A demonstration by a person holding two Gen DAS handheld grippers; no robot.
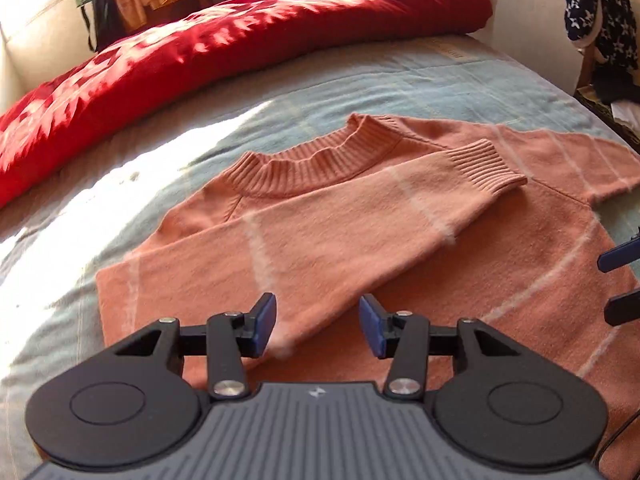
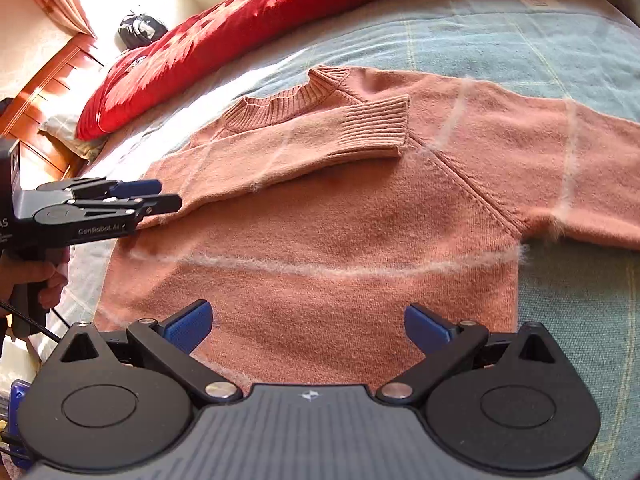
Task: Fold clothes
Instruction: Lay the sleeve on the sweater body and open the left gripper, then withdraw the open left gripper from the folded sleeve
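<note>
**One sleeve folded, both claws empty**

One salmon-pink sweater (image 2: 340, 216) spread flat on the pale blue bedcover (image 2: 520, 40), straight ahead of and beneath both claws. Long axis from hem to collar, pointing away from the claws: ribbed collar (image 2: 288, 100) at the far end, hem nearest the right claw. One sleeve folded (image 1: 360, 216) across the chest, slanting from near the left claw up to its ribbed cuff (image 1: 484, 168), just short of the collar on the right. Other sleeve (image 2: 560, 160) stretched out flat, to the right of the right claw. Thin pale stripes crossing body and sleeves.

Left claw (image 1: 318, 326) tilted down over the folded sleeve's near edge, blue pads (image 1: 264, 320) spread moderately apart, nothing pinched; fabric seen in the gap, though whether the tips graze it hard to judge from this angle. From the right wrist view, the same claw (image 2: 160, 196) seen side-on at the left, pointing across towards the sweater's shoulder edge, a hand (image 2: 36, 276) wrapped around its grip below.

Right claw (image 2: 308, 328) angled down over the sweater's lower body, pads (image 2: 192, 324) spread wide, empty. Tips of it (image 1: 620, 280) showing at the right edge of the left wrist view.

Two claws, one sweater, two sleeves. Beyond the collar, one red quilt (image 1: 240, 48) bunched along the far side of the bed. One dark patterned garment (image 1: 596, 12) hanging far right of the left claw.
</note>
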